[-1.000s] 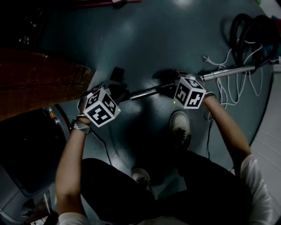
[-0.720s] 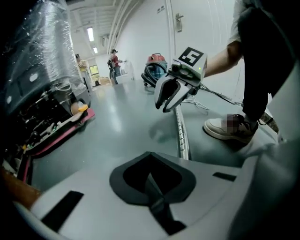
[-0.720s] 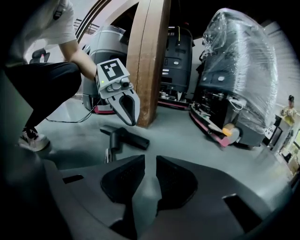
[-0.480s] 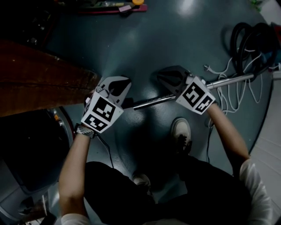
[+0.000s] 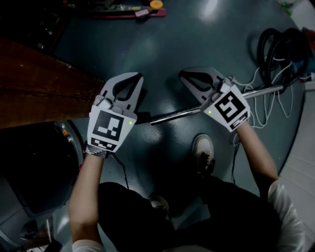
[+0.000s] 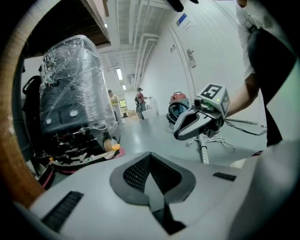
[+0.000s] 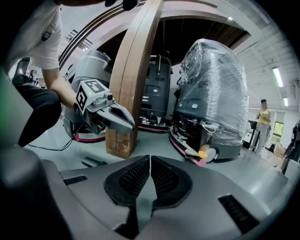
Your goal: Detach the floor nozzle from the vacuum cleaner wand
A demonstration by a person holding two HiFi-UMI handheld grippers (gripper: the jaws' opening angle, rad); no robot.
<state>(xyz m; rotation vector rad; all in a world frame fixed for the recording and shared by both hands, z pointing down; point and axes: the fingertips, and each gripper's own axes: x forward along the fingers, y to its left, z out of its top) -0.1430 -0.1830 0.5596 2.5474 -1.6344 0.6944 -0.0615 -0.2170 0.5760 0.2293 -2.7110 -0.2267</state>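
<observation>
A metal wand [image 5: 216, 103] lies on the dark floor, running from the centre toward the right. Its dark floor nozzle [image 5: 142, 117] at the left end is mostly hidden under my left gripper [image 5: 139, 78]. That gripper is held above the floor, shut and empty; its pads [image 6: 140, 171] meet with nothing between them. My right gripper [image 5: 184, 74] hovers above the wand, apart from it. Its jaws are closing to a thin slit, and nothing is between its pads [image 7: 161, 178]. Each gripper view shows the other gripper: the right gripper [image 6: 180, 133] and the left gripper [image 7: 129, 125].
A wooden beam [image 5: 44, 83] crosses the left side. A black hose coil [image 5: 283, 44] and a white cable [image 5: 256, 98] lie at the right. The person's shoe [image 5: 203, 145] stands below the wand. A plastic-wrapped machine [image 6: 75, 89] stands nearby, and a red tool [image 5: 128, 11] lies at the top.
Both grippers have lifted off the wand and nozzle and tipped up toward level. Their jaws, open a second ago, have closed empty. The wand stays on the floor.
</observation>
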